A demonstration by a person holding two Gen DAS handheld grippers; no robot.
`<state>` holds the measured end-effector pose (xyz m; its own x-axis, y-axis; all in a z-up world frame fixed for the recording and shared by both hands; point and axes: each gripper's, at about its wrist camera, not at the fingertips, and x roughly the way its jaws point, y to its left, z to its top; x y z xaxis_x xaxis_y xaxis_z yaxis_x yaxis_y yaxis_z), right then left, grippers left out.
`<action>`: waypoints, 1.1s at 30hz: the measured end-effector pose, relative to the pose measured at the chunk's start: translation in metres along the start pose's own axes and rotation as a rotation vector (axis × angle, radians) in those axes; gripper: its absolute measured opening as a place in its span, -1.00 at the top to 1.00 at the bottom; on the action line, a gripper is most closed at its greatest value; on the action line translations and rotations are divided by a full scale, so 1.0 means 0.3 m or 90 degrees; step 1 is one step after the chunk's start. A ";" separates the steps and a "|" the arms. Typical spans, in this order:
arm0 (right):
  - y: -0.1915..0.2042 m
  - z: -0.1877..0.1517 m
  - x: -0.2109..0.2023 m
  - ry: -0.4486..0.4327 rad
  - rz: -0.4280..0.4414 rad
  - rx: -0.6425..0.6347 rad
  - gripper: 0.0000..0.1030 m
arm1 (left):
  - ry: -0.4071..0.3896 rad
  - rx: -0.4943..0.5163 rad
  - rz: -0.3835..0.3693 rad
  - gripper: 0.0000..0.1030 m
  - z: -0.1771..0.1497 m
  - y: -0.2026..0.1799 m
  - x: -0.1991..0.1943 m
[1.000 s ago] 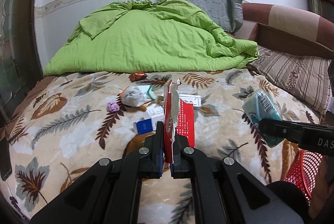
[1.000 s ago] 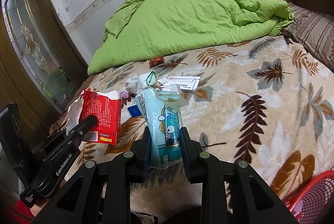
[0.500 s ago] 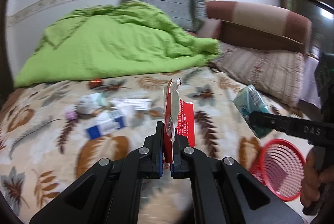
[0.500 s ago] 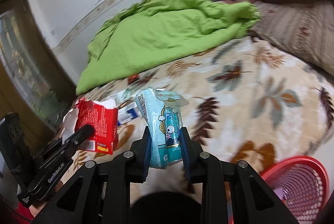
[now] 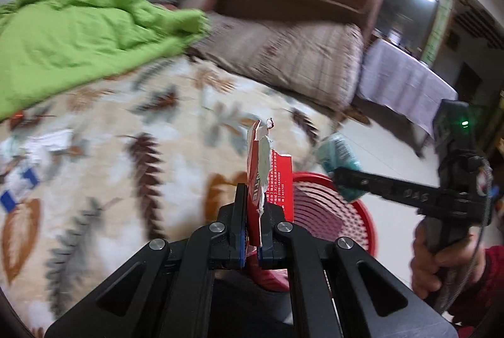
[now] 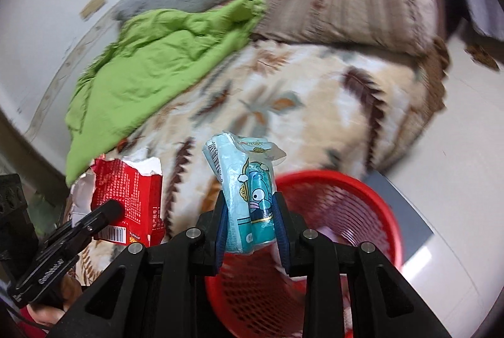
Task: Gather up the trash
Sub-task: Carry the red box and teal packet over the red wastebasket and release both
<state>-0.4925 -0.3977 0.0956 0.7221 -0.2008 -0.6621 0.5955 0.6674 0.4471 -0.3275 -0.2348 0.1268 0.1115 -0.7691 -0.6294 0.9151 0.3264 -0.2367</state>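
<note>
The left gripper [image 5: 252,212] is squeezed tight on a torn red packet [image 5: 267,177]. The packet stands up thin and straight between the two black fingers [image 5: 240,212]. Its ripped white edge pokes up at the top. From the right wrist camera the same red packet [image 6: 132,196] shows its wide side with small white writing and a barcode, and it hangs over the edge of the bed.

The right gripper [image 6: 250,215] holds a light blue packet [image 6: 249,190] with a cartoon fish on it. Its fingers [image 6: 220,221] press on both sides of the packet, which fills the small gap between them. The top of the packet is crumpled and sticks up above the fingers. In the left wrist view this blue packet [image 5: 338,161] is a blur, held out over the red basket [image 5: 330,212].

The red basket [image 6: 362,212] stands on the pale floor beside the bed, right under the blue packet. There may be a bit of something pale inside it, but the view is too blurry to be sure.

The leaf-print blanket [image 5: 141,133] covers the bed. A green quilt [image 6: 151,67] is bunched up at the far side. A few more scraps [image 5: 28,161] lie on the blanket at the left edge. A hand [image 5: 441,256] in a red sleeve grips the handle of the right gripper.
</note>
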 end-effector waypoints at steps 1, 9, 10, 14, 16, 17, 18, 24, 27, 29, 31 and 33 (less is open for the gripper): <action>-0.021 -0.010 0.004 0.006 -0.009 0.010 0.40 | 0.013 0.004 -0.016 0.93 0.000 -0.022 0.020; -0.143 -0.041 -0.007 0.018 -0.059 0.058 0.09 | 0.076 0.027 -0.067 0.02 -0.034 -0.121 0.107; -0.140 -0.033 -0.014 0.010 -0.061 0.054 0.09 | 0.072 0.027 -0.066 0.02 -0.035 -0.119 0.099; -0.098 -0.007 -0.014 -0.003 -0.052 0.034 0.08 | 0.055 0.012 -0.048 0.01 -0.025 -0.077 0.059; -0.066 0.002 -0.003 -0.004 -0.041 0.022 0.07 | 0.046 0.004 -0.035 0.01 -0.015 -0.042 0.046; -0.046 0.008 0.005 -0.003 -0.034 0.015 0.07 | 0.040 -0.001 -0.024 0.01 -0.016 -0.023 0.029; -0.023 0.013 0.016 -0.001 -0.027 0.007 0.06 | 0.034 -0.007 -0.012 0.01 -0.018 0.001 0.011; 0.145 0.036 0.109 0.025 0.011 -0.055 -0.06 | 0.000 -0.077 0.052 0.01 -0.031 0.176 -0.098; 0.253 0.040 0.163 0.042 0.033 -0.100 -0.07 | -0.016 -0.117 0.082 0.01 -0.043 0.273 -0.161; 0.321 0.040 0.192 0.049 0.050 -0.123 -0.07 | -0.026 -0.142 0.100 0.01 -0.050 0.336 -0.199; 0.390 0.037 0.220 0.056 0.064 -0.149 -0.07 | -0.039 -0.168 0.117 0.01 -0.057 0.395 -0.242; 0.463 0.033 0.249 0.063 0.079 -0.178 -0.07 | -0.055 -0.192 0.136 0.01 -0.066 0.462 -0.293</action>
<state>-0.3522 -0.3271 0.1142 0.7376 -0.0440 -0.6738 0.3751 0.8564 0.3547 -0.2182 -0.1111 0.1348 0.3317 -0.7051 -0.6268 0.7134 0.6222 -0.3224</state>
